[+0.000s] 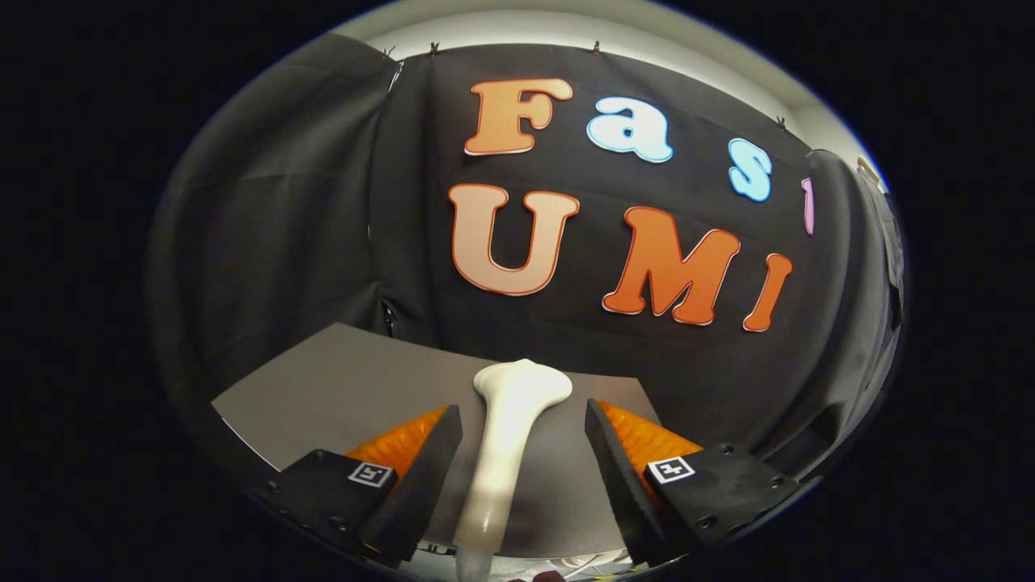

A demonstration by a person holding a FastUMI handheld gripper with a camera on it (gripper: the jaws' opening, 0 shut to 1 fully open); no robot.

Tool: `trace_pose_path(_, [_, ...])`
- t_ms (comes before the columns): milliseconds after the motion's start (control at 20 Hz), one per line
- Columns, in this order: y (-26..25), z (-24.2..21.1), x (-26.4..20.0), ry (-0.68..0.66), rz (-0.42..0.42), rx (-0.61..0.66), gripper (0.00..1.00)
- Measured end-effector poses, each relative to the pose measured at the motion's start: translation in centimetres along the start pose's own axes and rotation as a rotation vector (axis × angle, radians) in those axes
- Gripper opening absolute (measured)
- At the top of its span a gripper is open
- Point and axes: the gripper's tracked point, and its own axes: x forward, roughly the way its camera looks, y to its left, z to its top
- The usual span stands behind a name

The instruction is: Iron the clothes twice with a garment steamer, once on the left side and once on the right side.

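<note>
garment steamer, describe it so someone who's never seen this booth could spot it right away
Start at the black cloth wall of the booth, then drop to the grey table in front of it. The garment steamer stands in the gap of the open gripper, touching neither finger. It is the one pale, glossy thing there: a slim stem widening into a broad, rounded head.

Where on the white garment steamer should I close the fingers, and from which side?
Grip the white garment steamer on its narrow straight handle, below the flared head. It stands between the open gripper fingers with gaps either side, so come straight ahead from here and pinch across the handle's sides.
</note>
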Motion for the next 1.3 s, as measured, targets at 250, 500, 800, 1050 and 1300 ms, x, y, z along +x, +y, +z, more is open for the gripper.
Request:
trace_pose_path(250, [1.0, -3.4, 3.9, 0.122, 0.018, 0.054, 0.98])
trace_pose_path(500, [0.7, -4.9, 5.8, 0.19, -0.005, 0.048, 0.97])
trace_pose_path(800, [1.1, -6.4, 6.6, 0.265, 0.062, 0.121, 0.88])
trace_pose_path(1050, [1.5, -6.4, 6.9, 0.269, 0.102, 0.166, 0.56])
trace_pose_path(1300, [2.4, -5.3, 6.2, 0.217, 0.152, 0.196, 0.44])
